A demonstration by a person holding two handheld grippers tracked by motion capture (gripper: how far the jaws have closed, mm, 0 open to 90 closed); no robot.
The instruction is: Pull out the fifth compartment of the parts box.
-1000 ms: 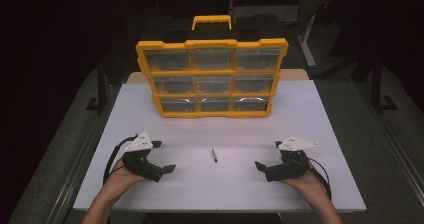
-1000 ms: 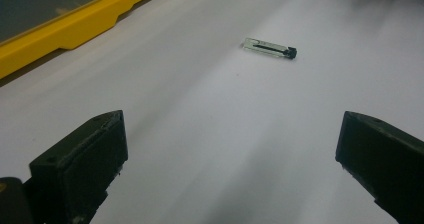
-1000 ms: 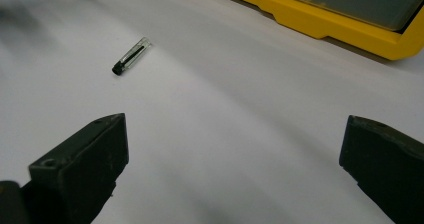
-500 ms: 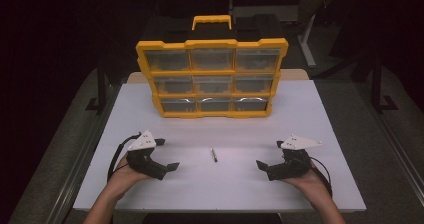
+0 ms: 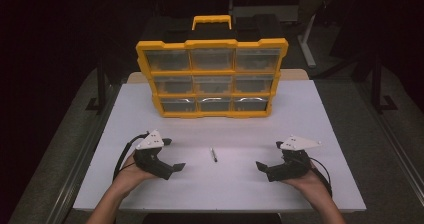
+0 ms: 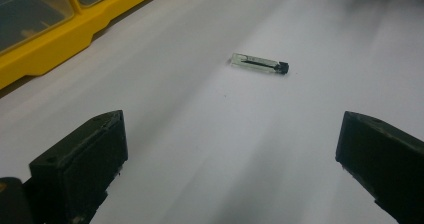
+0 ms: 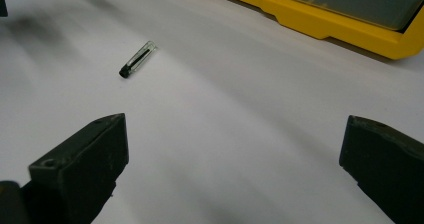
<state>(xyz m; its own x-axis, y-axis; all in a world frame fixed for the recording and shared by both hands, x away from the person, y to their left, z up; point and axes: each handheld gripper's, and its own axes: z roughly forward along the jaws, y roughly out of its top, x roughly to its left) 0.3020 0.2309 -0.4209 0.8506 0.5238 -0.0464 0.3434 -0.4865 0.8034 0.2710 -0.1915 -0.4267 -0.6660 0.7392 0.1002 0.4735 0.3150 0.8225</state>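
Note:
A small clear tube with a black cap [image 5: 214,155] lies flat on the white table [image 5: 310,114], midway between the two hands. It also lies ahead of the left gripper's jaws [image 6: 260,64] and up-left of the right gripper's jaws [image 7: 137,59]. My left gripper [image 5: 172,163] rests on the table to the left of the tube, open and empty. My right gripper [image 5: 267,165] rests to the tube's right, open and empty as well. Both point inward toward the tube.
A yellow organiser case [image 5: 212,79] with clear drawers and a handle stands upright at the back middle of the table. Its yellow base edge [image 6: 55,39] is near the left gripper's far left and crosses the top right of the right gripper view [image 7: 330,24]. Dark floor surrounds the table.
Both hands have shifted very slightly; the left gripper edged a little right and toward the near edge. The tube has not moved.

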